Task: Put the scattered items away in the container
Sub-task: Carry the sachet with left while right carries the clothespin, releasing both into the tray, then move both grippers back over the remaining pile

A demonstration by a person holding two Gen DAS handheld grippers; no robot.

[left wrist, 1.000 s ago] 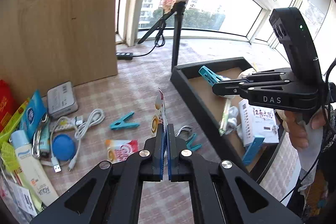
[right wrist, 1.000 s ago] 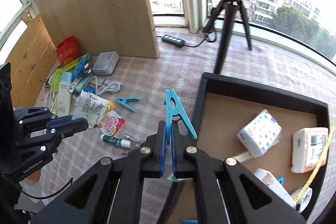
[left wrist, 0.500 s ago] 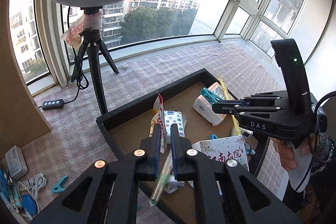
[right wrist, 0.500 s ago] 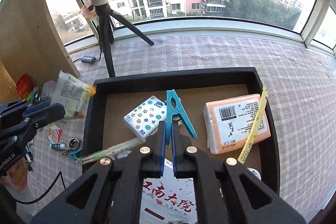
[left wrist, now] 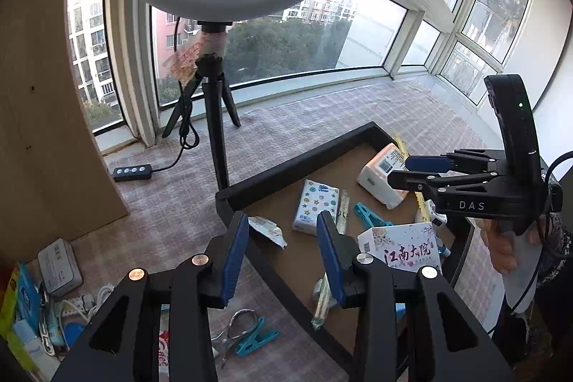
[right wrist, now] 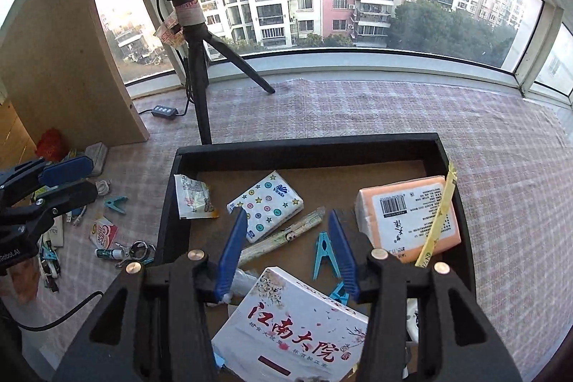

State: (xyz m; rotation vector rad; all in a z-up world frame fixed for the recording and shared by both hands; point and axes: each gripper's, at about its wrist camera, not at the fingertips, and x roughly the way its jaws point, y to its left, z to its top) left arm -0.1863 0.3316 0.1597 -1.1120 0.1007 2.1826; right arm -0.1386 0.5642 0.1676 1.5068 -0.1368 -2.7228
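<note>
Your right gripper (right wrist: 288,247) fingers just spreading, teal clip (right wrist: 325,251) now lying in the tray (right wrist: 308,149), left gripper (left wrist: 283,260) fingers spreading, sachet (left wrist: 266,230) dropped inside, tissue packs nearby.

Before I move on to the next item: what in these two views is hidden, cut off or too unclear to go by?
- Left wrist view: the pile of leftover items is cut by the lower left edge and crowded; few can be identified.
- Left wrist view: the tray's near corner is behind the left gripper.
- Right wrist view: the white box runs off the bottom, partly behind the right gripper.
- Right wrist view: things under that box are hidden.
</note>
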